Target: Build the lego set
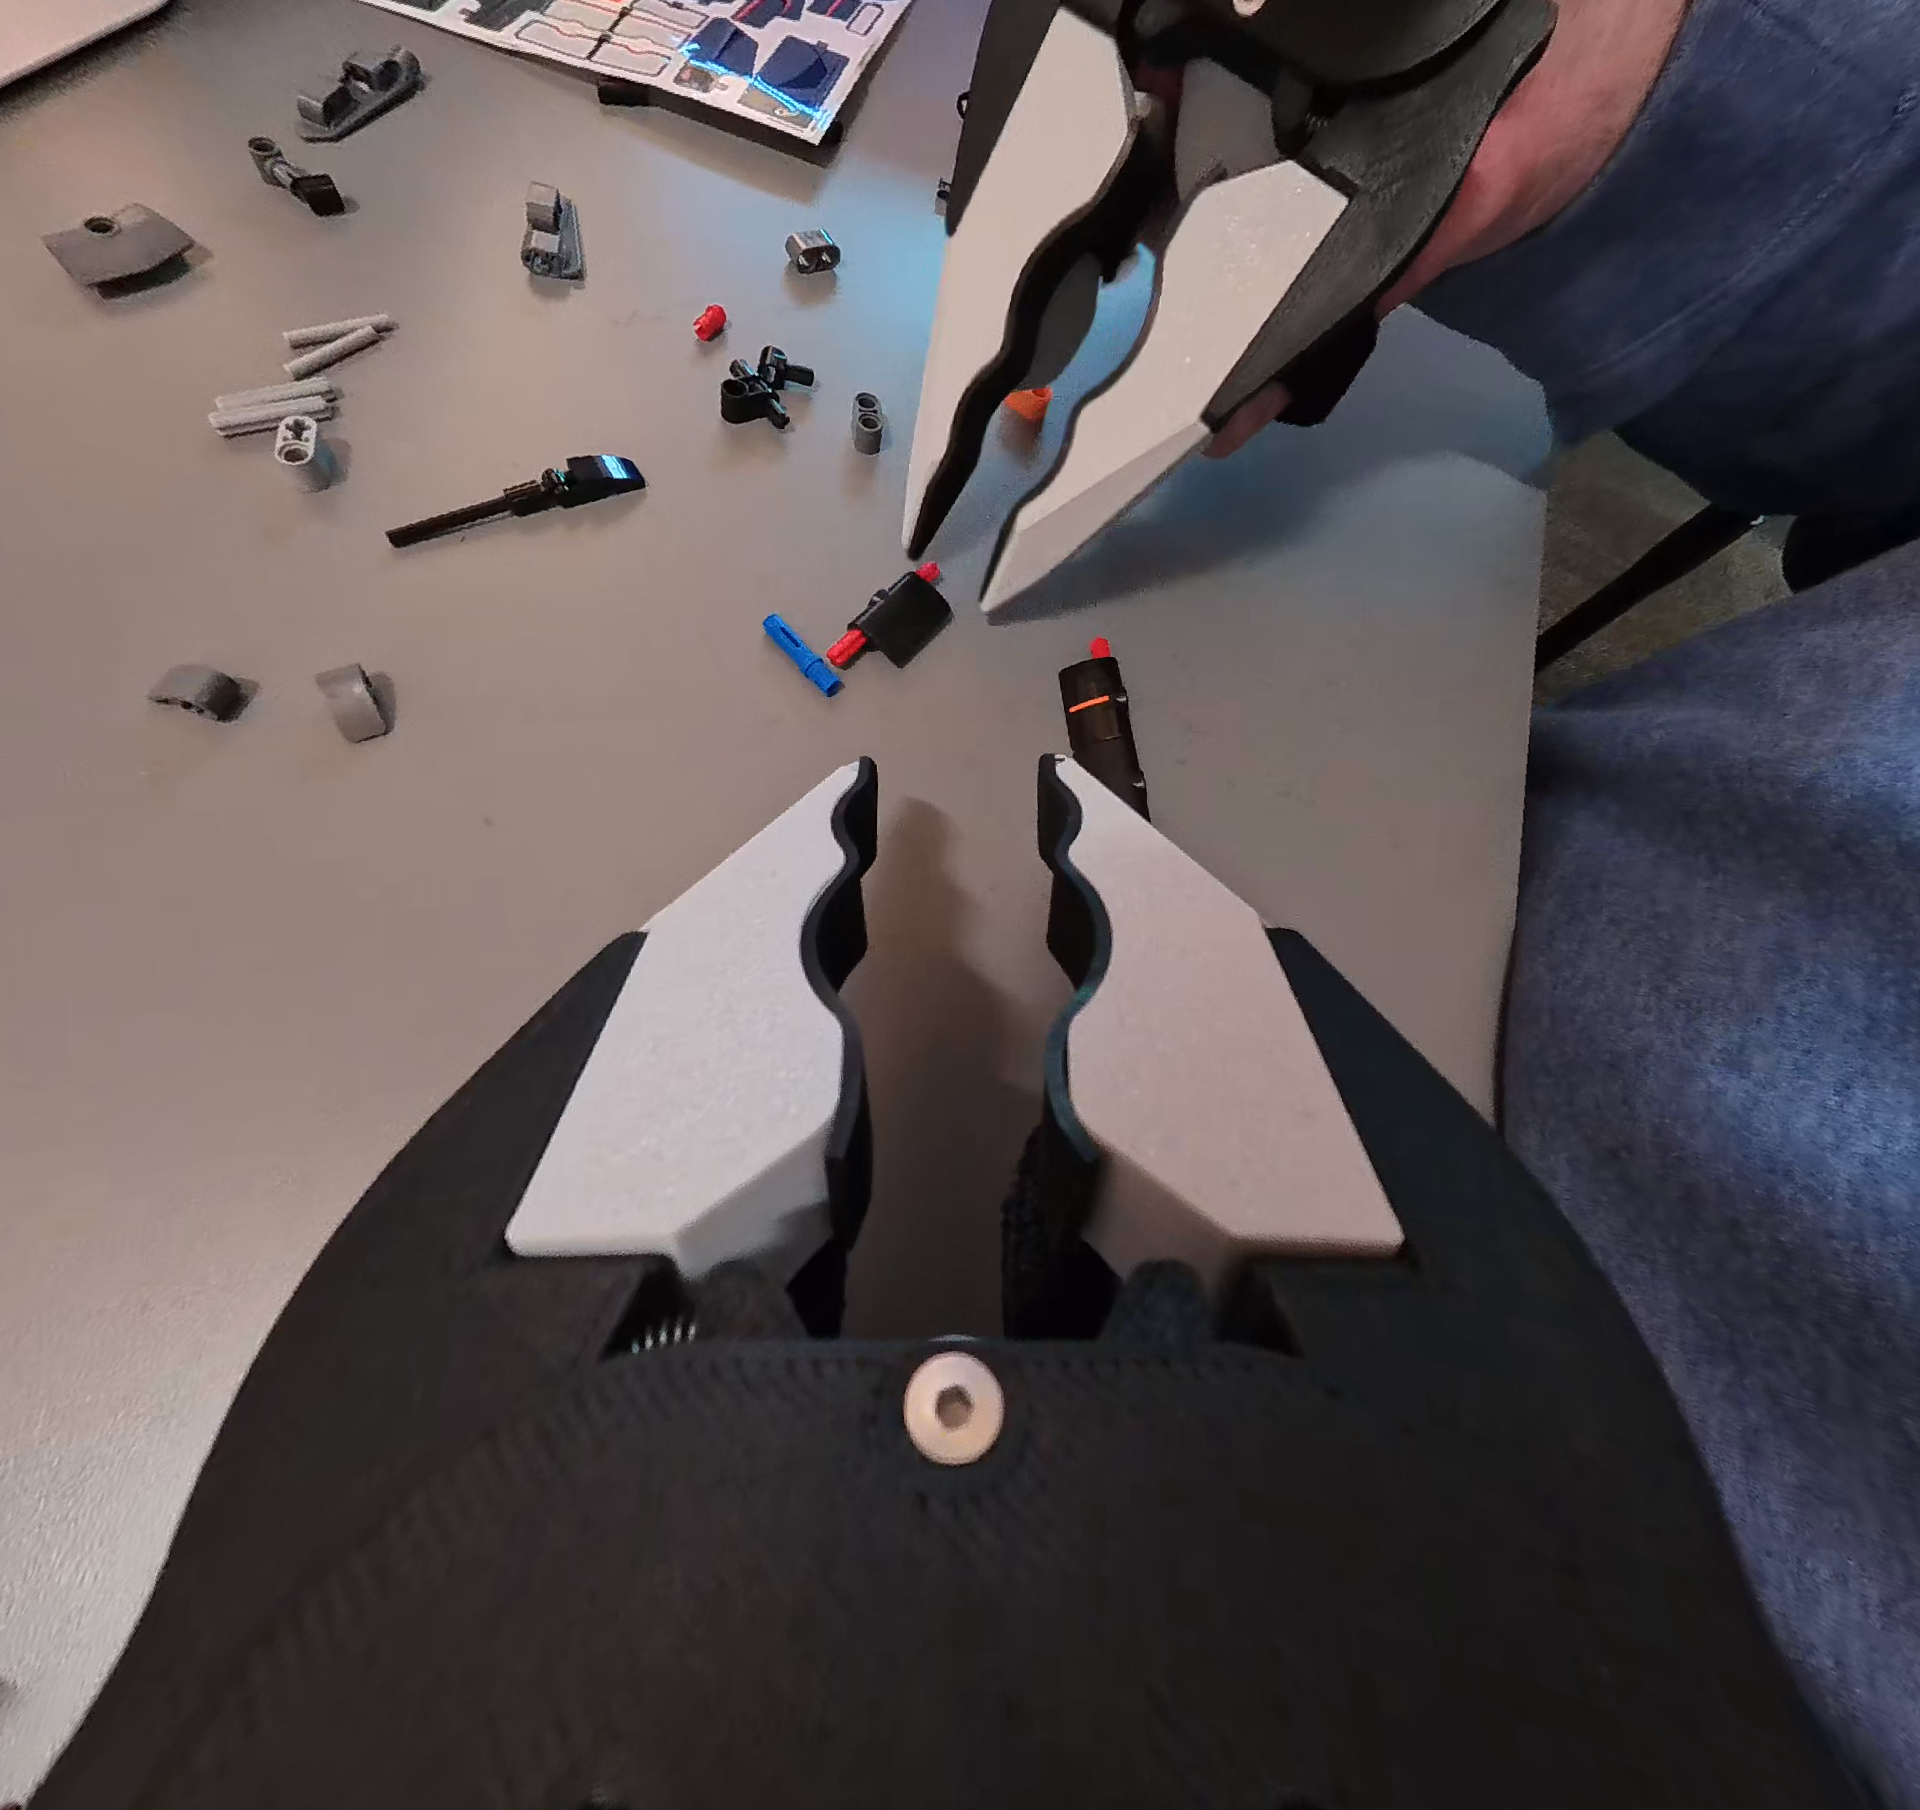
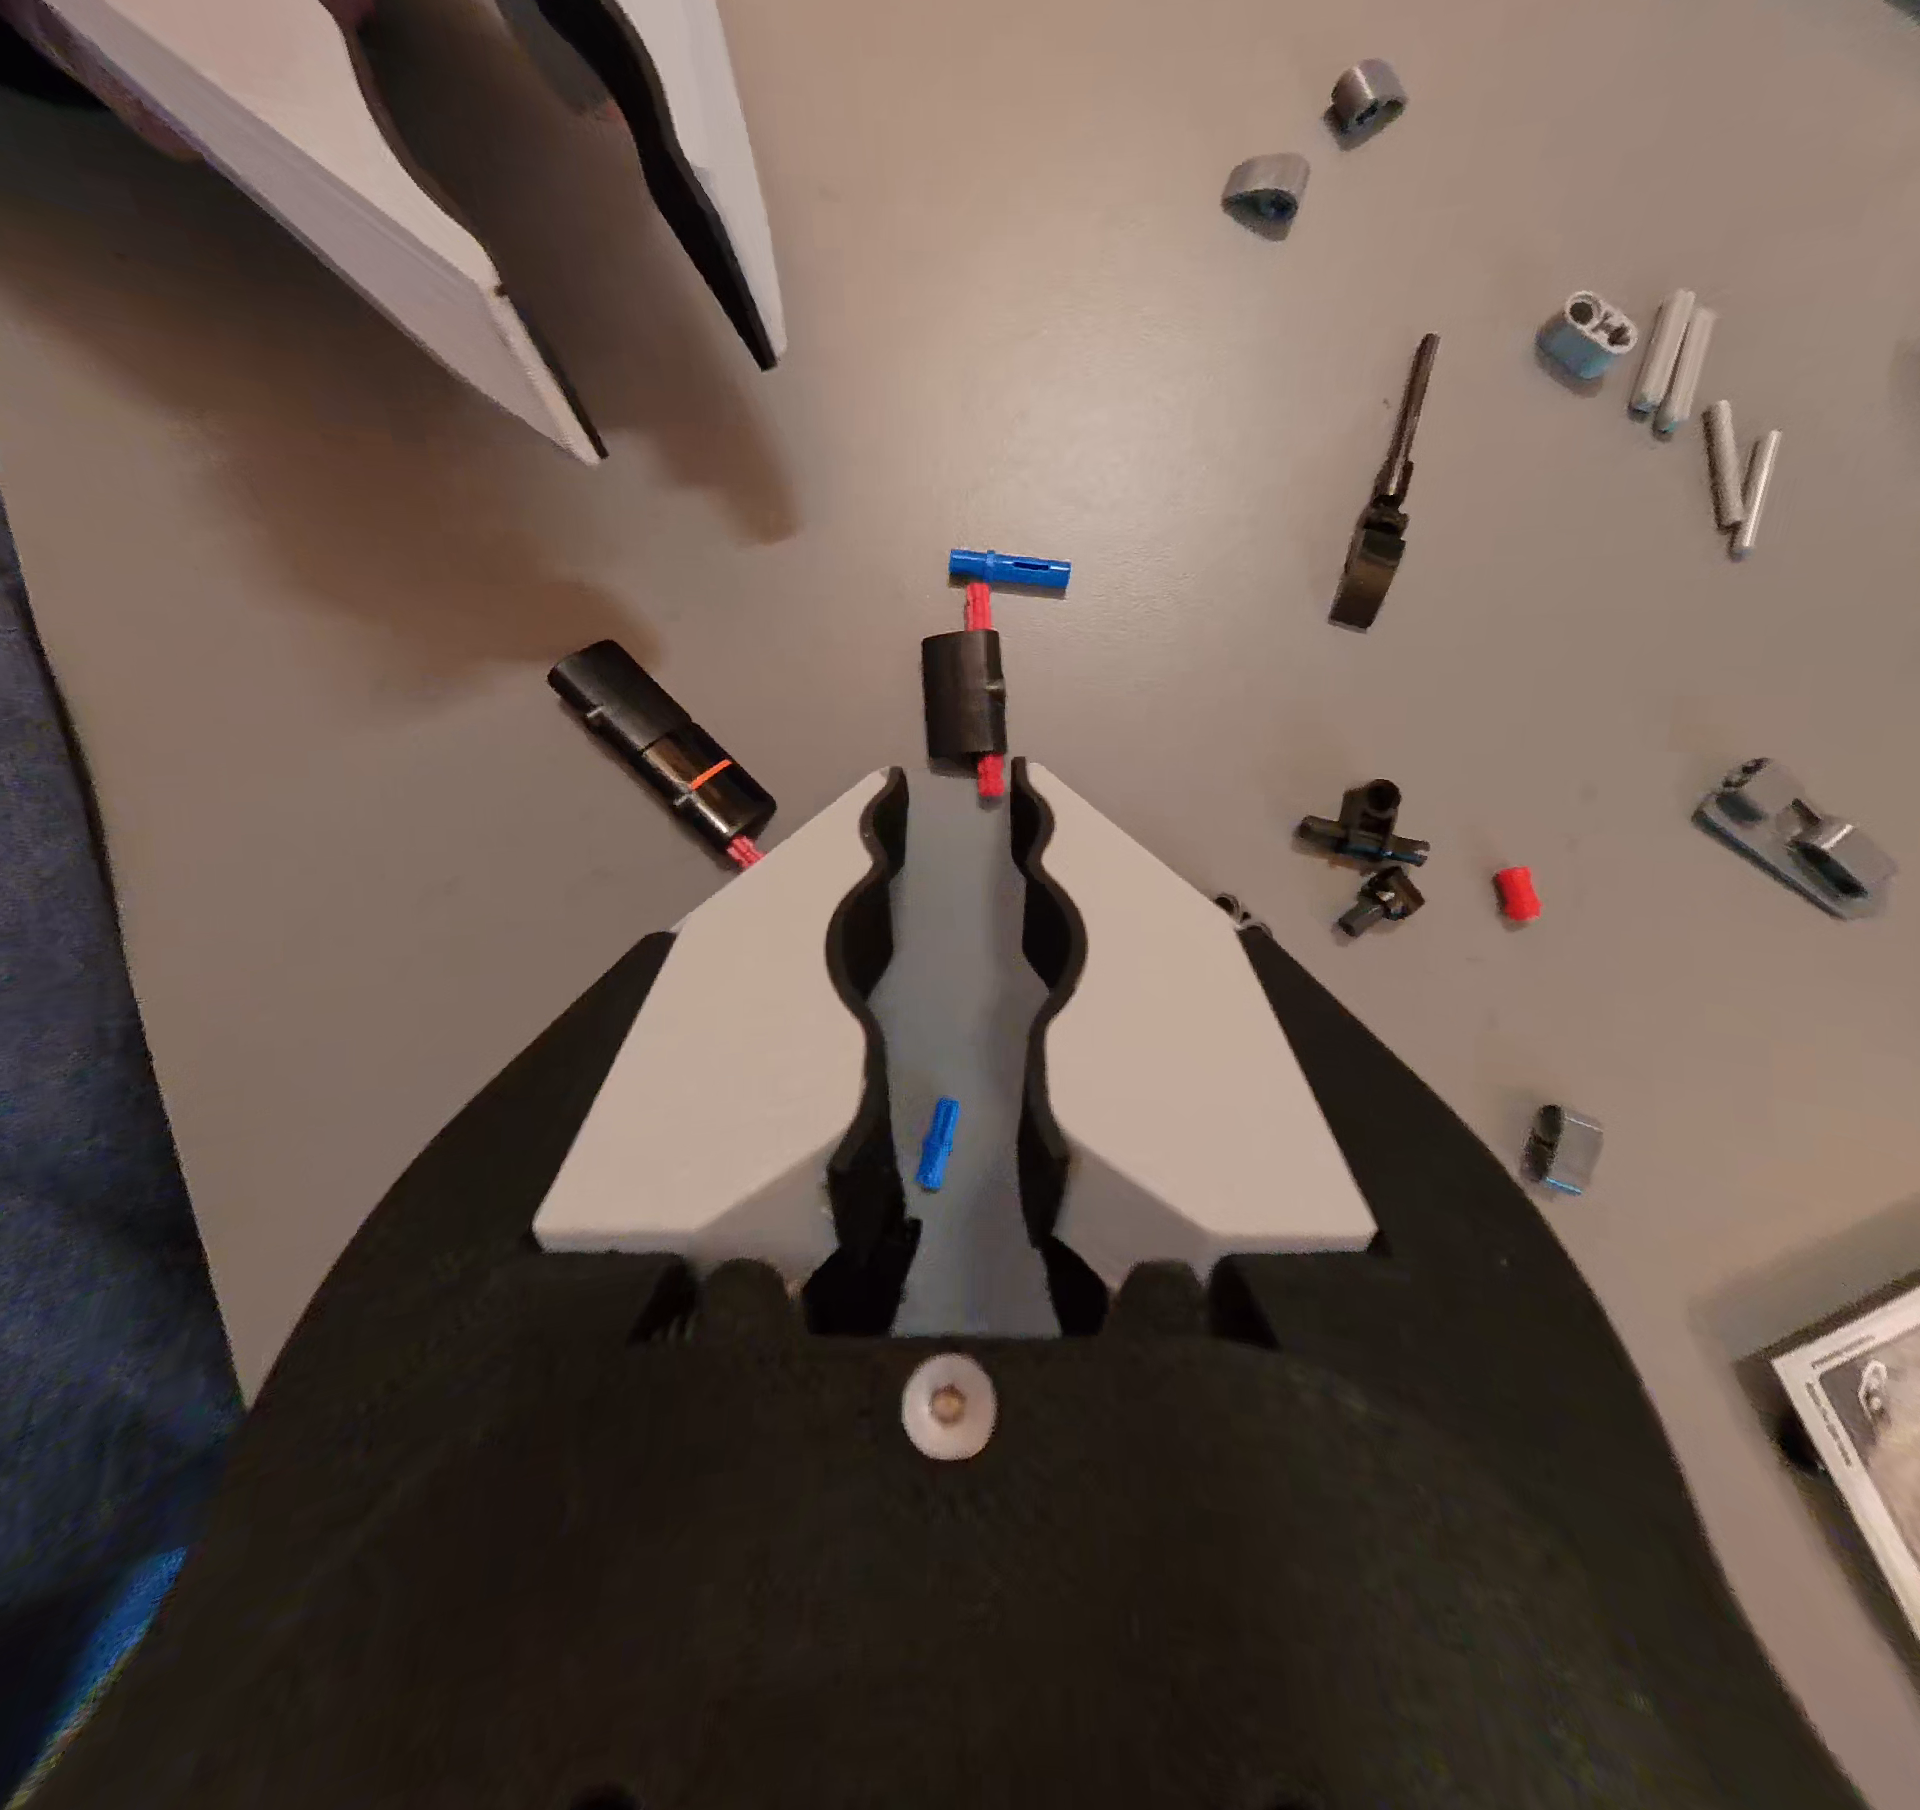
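A small black connector on a red axle (image 1: 902, 617) lies on the grey table, its far end touching a blue pin (image 1: 800, 654). It also shows in the right wrist view (image 2: 961, 706), with the blue pin (image 2: 1008, 571) beyond it. My right gripper (image 2: 956, 773) is open and empty, its tips on either side of the axle's near red end; in the left wrist view it (image 1: 951, 576) points down at that end. My left gripper (image 1: 956, 773) is open and empty. A black cylinder assembly with an orange ring (image 1: 1096, 721) lies by its right fingertip. A second blue pin (image 2: 937, 1142) lies on the table under my right gripper.
Loose grey and black pieces, grey axles (image 1: 301, 368), a black axle with a curved piece (image 1: 520, 503) and a red bush (image 1: 710, 322) lie to the left. A sticker sheet (image 1: 634, 4) lies at the back. The table edge (image 1: 1527, 721) is close on the right, with a person's blue-clad legs beyond. Spacing between my two grippers at the tips: around 8 cm.
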Action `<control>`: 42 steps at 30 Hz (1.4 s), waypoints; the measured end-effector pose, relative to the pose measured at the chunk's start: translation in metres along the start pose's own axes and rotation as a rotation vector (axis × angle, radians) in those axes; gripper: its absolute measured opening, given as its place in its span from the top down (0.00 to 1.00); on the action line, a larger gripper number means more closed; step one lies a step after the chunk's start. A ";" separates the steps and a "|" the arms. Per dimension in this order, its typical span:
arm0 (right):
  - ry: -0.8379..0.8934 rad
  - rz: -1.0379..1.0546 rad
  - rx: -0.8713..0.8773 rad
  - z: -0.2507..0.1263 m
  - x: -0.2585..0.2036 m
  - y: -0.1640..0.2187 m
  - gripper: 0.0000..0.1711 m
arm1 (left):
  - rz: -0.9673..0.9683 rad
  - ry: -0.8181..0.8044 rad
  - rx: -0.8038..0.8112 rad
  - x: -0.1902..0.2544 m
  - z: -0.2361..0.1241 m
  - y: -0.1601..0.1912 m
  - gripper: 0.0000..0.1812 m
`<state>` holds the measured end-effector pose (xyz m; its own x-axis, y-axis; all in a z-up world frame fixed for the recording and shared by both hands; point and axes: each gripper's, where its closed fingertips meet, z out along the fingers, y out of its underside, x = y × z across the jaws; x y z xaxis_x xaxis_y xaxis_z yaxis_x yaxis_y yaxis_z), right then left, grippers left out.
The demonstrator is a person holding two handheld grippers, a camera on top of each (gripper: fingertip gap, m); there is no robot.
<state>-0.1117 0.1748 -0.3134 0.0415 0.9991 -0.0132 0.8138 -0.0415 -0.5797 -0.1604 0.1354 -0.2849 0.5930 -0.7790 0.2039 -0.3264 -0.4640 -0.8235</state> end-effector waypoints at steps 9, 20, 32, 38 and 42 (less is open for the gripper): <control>0.023 -0.009 0.027 0.005 0.001 -0.004 0.99 | -0.004 -0.015 0.012 -0.004 -0.001 -0.002 0.84; 0.161 0.002 0.373 -0.051 -0.034 -0.054 0.99 | -0.216 0.158 0.212 0.021 0.000 -0.042 0.82; 0.213 0.231 0.638 -0.064 -0.053 -0.071 0.99 | -0.406 0.361 0.460 0.043 -0.013 -0.079 0.95; 0.258 0.261 0.672 -0.074 -0.043 -0.067 0.99 | -0.445 0.339 0.524 0.031 -0.024 -0.084 0.89; 0.264 0.304 0.706 -0.080 -0.036 -0.063 0.99 | -0.470 0.319 0.480 0.030 -0.019 -0.075 0.86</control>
<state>-0.1183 0.1405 -0.2107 0.4091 0.9057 -0.1113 0.1907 -0.2042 -0.9602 -0.1321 0.1390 -0.2069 0.3242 -0.6625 0.6753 0.3096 -0.6002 -0.7375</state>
